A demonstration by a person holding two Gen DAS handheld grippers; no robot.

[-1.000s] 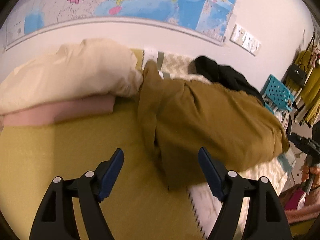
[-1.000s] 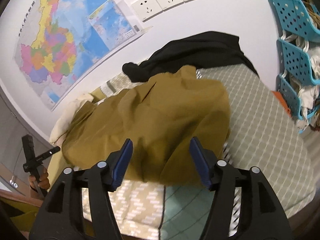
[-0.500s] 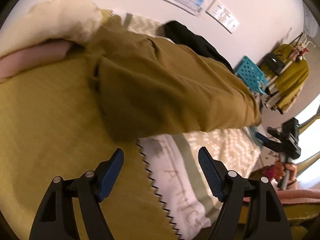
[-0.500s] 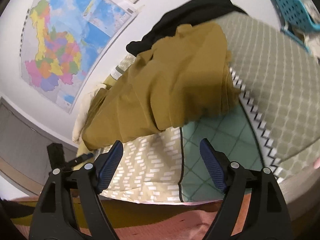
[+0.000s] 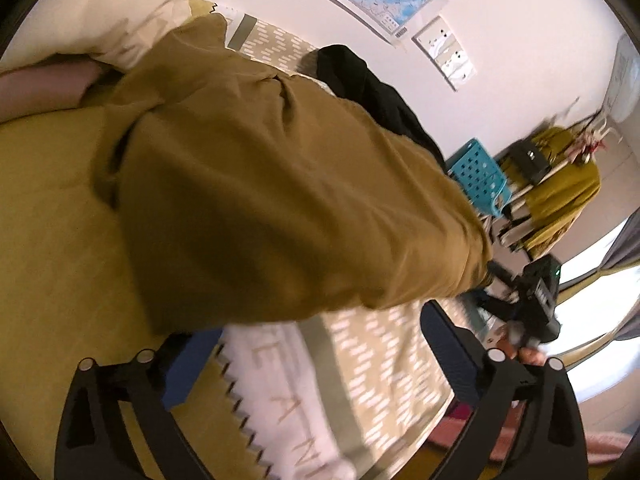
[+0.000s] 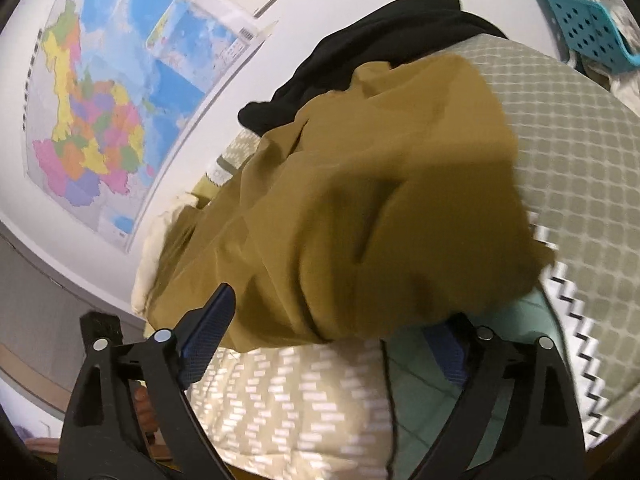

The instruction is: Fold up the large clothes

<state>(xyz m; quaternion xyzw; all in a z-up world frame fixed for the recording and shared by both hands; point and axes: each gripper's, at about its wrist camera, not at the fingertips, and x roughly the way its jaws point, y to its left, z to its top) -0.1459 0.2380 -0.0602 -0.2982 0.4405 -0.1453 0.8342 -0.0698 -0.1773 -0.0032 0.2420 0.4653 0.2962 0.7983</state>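
A large mustard-brown garment (image 5: 272,184) lies rumpled across the bed; it also shows in the right wrist view (image 6: 360,216). My left gripper (image 5: 316,344) is open, its jaws wide apart at the garment's near hem, the left finger partly under the cloth edge. My right gripper (image 6: 332,340) is open at the garment's other near edge, and the cloth hangs over its right finger. Neither grips the cloth. The right gripper also shows in the left wrist view (image 5: 528,304), beyond the garment's far corner.
A patterned quilt (image 5: 372,364) covers the bed, with a yellow blanket (image 5: 48,216) to the left. A cream pillow (image 5: 100,12) and a black garment (image 6: 384,40) lie by the wall. Blue baskets (image 5: 480,176) and a clothes rack (image 5: 560,184) stand beyond the bed.
Both grippers have moved closer to the garment's near edges; the hem now reaches between and over the fingers. Both stay open.
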